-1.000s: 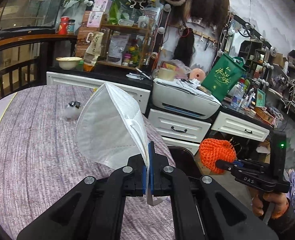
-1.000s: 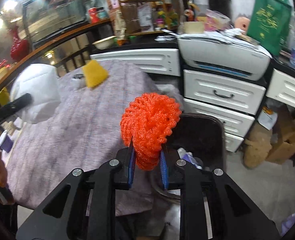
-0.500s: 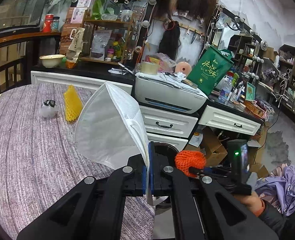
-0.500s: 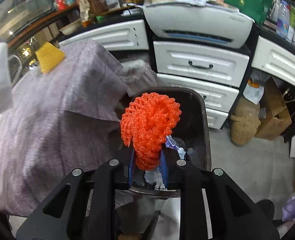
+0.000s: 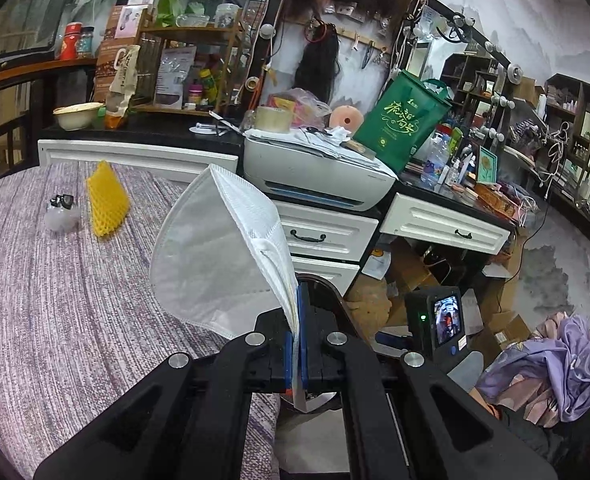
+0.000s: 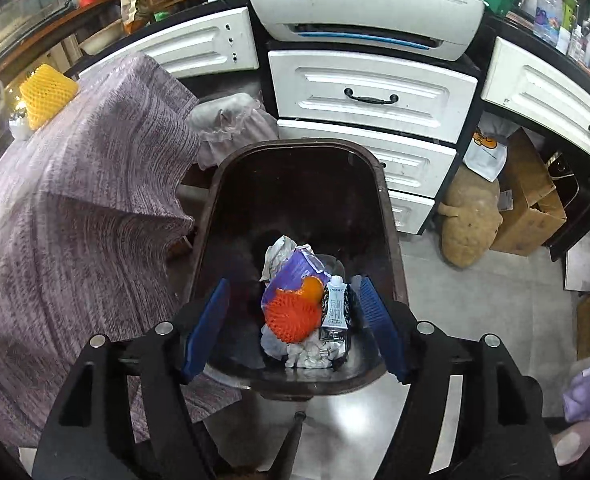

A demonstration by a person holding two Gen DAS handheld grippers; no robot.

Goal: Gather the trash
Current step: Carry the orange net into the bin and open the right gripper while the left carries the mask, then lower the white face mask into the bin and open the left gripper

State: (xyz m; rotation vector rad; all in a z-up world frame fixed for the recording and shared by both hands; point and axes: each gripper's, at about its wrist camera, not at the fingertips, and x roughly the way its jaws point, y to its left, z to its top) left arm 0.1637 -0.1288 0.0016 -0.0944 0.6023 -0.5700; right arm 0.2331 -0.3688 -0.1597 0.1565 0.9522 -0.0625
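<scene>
**Orange foam net released into bin; white mask next for disposal**

Purple woven cloth covers the worktop (image 5: 55, 320) at the left of both views. Two items stand on its far side: a yellow foam net (image 5: 107, 206), upright, and just beside it a small clear bottle with a dark cap (image 5: 61, 216). Neither is being handled.

Left tool (image 5: 295, 344): pressed together on the lower edge of a white folded face mask (image 5: 219, 252), which stands up above the pads. It was gripped the same way a second ago. The view has swung from the worktop towards the bin, whose dark rim shows just behind the mask.

Right tool (image 6: 295, 324): its jaws are opening and nothing is between them. A second ago the blue pads pinched an orange foam net (image 6: 293, 318); that net now lies in the dark trash bin (image 6: 387, 208), on top of crumpled paper, a purple wrapper and a small white tube. The tool looks steeply down over the bin mouth, closer to it than before.

Assessment: one piece of trash is delivered and the right tool is free. The mask is likely the next drop, since the left tool sits near the bin. The yellow net and the bottle appear to remain for collection. Risk: the light mask may drift or catch on the rim if let go off-centre.
</scene>
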